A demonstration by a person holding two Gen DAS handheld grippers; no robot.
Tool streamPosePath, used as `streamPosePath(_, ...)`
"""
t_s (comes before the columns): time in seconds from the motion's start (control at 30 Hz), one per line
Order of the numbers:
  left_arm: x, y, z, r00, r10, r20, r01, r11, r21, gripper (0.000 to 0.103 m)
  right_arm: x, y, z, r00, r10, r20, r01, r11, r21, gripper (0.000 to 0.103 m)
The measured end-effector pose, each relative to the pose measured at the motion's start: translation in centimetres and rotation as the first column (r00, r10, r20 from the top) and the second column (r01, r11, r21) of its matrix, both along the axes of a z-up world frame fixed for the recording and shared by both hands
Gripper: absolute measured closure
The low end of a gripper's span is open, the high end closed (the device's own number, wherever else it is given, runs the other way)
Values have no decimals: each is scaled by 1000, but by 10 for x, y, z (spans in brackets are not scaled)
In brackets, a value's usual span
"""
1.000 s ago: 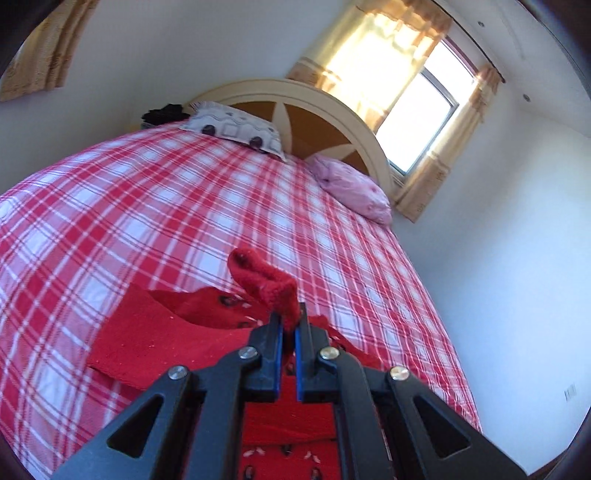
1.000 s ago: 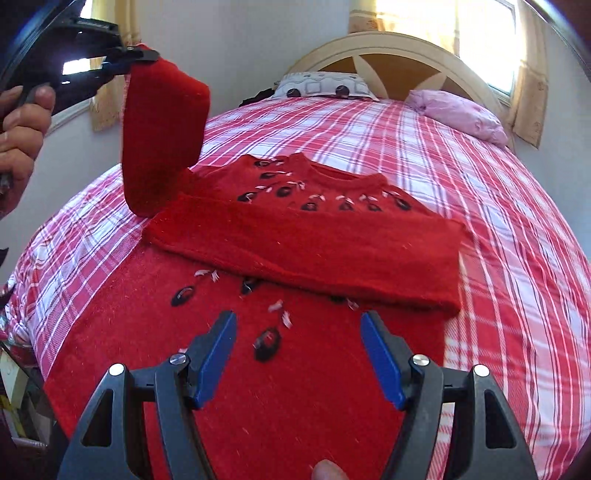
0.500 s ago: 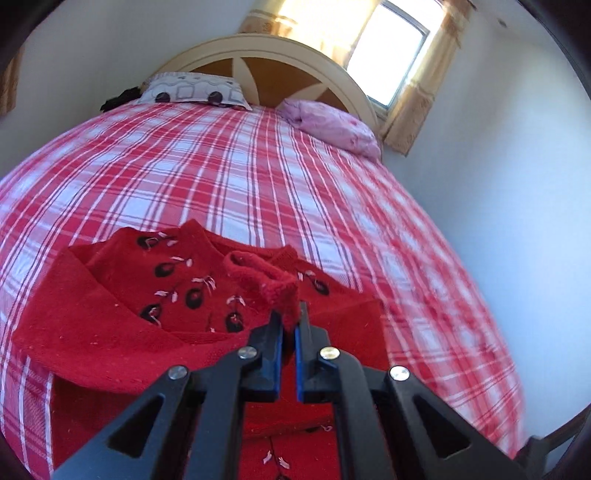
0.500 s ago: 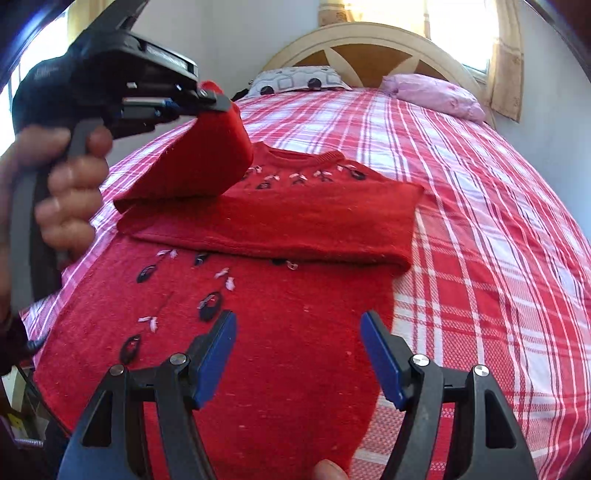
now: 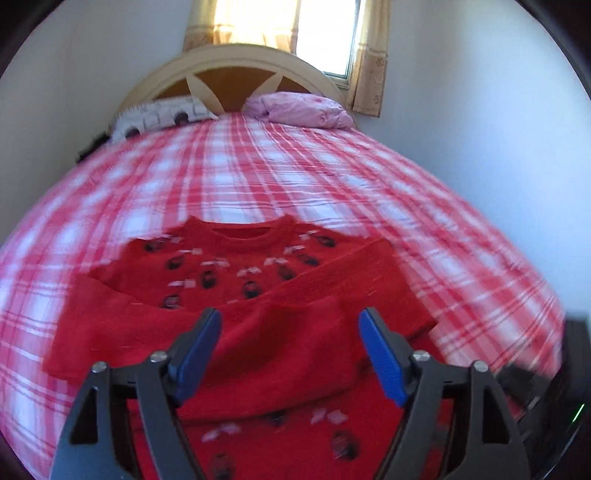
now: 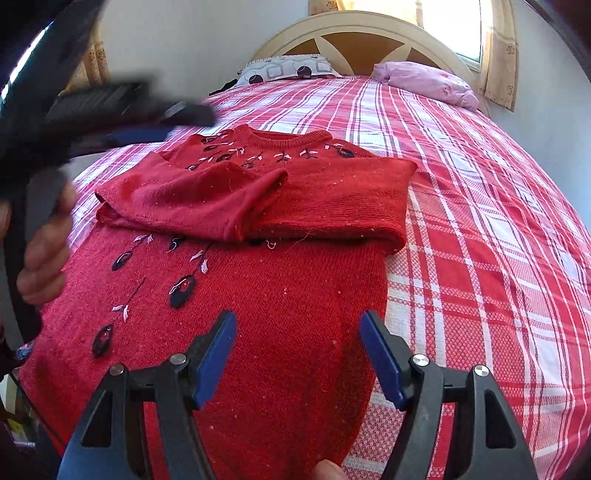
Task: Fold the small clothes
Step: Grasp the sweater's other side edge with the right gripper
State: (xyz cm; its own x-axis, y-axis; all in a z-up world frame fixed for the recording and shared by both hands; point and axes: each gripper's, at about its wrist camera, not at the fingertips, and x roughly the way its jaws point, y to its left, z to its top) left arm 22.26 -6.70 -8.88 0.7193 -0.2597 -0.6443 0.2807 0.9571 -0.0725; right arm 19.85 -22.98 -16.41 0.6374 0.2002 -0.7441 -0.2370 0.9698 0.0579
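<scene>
- Red sweater (image 6: 280, 295) spread flat on a red-and-white checked bedsheet (image 6: 480, 221), neckline toward the headboard (image 6: 354, 40).
- Both sleeves folded across the chest: left sleeve (image 6: 192, 199) lying over the inner end of the right sleeve (image 6: 340, 206), the two overlapping near the middle.
- Dark oval motifs with pale stitching partly covered by the sleeves; only those near the collar and on the lower body visible.
- Hem of the sweater cut off below both views, hidden behind the gripper frames.
- Left gripper (image 5: 290, 354) above the folded sleeves, jaws opening, blue pads spread wide with nothing pinched between them; cloth seen only behind the gap.
- Left wrist view smeared by motion blur: plaid lines and sweater motifs soft, edges hard to trace.
- Same left gripper in the right wrist view a dark blurred shape at upper left (image 6: 122, 107), fingertips not readable there.
- Hand (image 6: 44, 251) on its handle at the left edge, partly out of frame and blurred.
- Right gripper (image 6: 297, 354) over the sweater's lower body, jaws standing wide apart, nothing gripped; contact with the knit not decidable.
- Fingertip (image 6: 328, 470) just visible at the bottom edge, rest cut off.
- Patterned pillow (image 6: 284, 70) and pink pillow (image 6: 424, 83) at the head of the bed, well apart from the sweater.
- Curtained window (image 5: 325, 33) overexposed, detail washed out.
</scene>
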Motion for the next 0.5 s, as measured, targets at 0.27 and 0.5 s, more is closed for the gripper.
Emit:
streamPosePath(0.27, -15, 92, -49, 959, 279, 48, -279, 905, 320, 6, 10, -10, 14, 1000, 2, -22, 2, 988, 156, 33)
streamPosePath(0.5, -4, 132, -67, 909, 416, -39, -390, 878, 276, 6, 43, 9, 34, 999, 21, -35, -10, 956, 295, 35)
